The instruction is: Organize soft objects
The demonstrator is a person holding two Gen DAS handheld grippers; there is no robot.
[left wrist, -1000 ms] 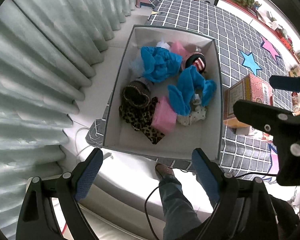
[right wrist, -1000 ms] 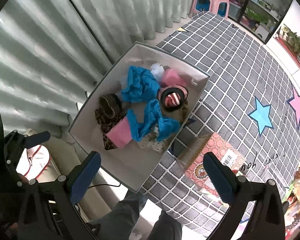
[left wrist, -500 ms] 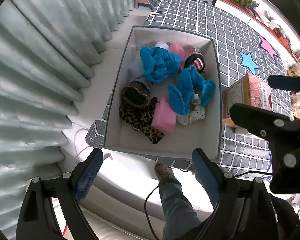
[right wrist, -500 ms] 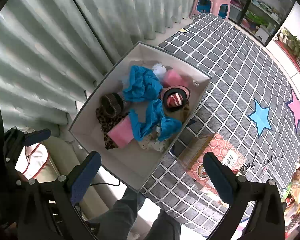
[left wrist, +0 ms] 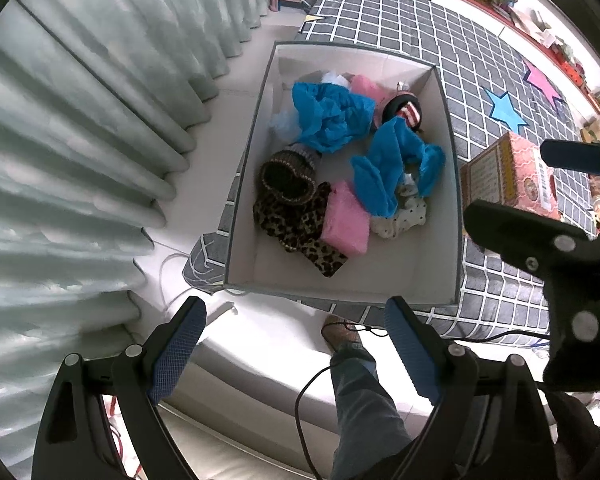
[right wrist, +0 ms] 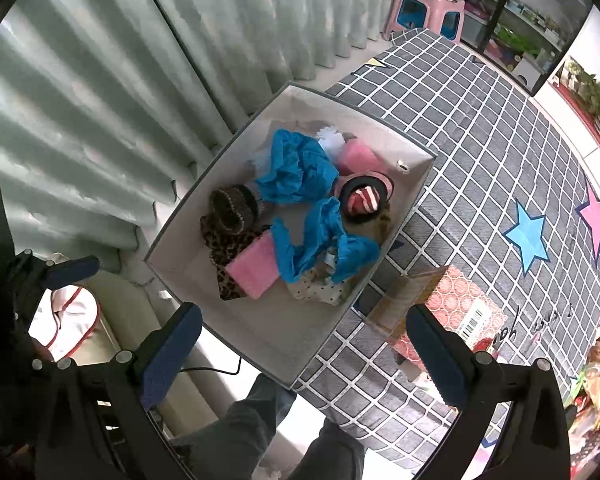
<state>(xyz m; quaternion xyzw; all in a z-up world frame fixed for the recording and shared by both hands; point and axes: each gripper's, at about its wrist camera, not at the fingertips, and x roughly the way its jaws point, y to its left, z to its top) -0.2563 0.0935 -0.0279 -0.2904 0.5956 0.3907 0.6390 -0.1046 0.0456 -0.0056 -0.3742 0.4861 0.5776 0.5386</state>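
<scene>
A grey-rimmed white box [left wrist: 240, 184] [right wrist: 180, 224] sits on the checked bed corner and holds soft things: two blue cloths [left wrist: 328, 116] [right wrist: 324, 240], a pink folded cloth [left wrist: 346, 220] [right wrist: 254, 270], a leopard-print cloth [left wrist: 300, 228], a brown knit hat [left wrist: 286, 174] [right wrist: 234, 204], a striped hat [left wrist: 406, 110] [right wrist: 364, 198] and a dotted cloth [left wrist: 400, 220]. My left gripper [left wrist: 296, 356] is open and empty, high above the box's near edge. My right gripper [right wrist: 304, 356] is open and empty, also above the near edge.
A red patterned carton [left wrist: 508, 176] [right wrist: 440, 308] lies on the grey checked bedspread [right wrist: 480, 140] right of the box. Grey curtains [left wrist: 80, 120] hang at the left. A pink stool [right wrist: 428, 12] stands beyond the bed. My leg [left wrist: 364, 400] shows below.
Both grippers have drifted slightly back and up from the box; the box looks a little smaller. Nothing was gripped or released.
</scene>
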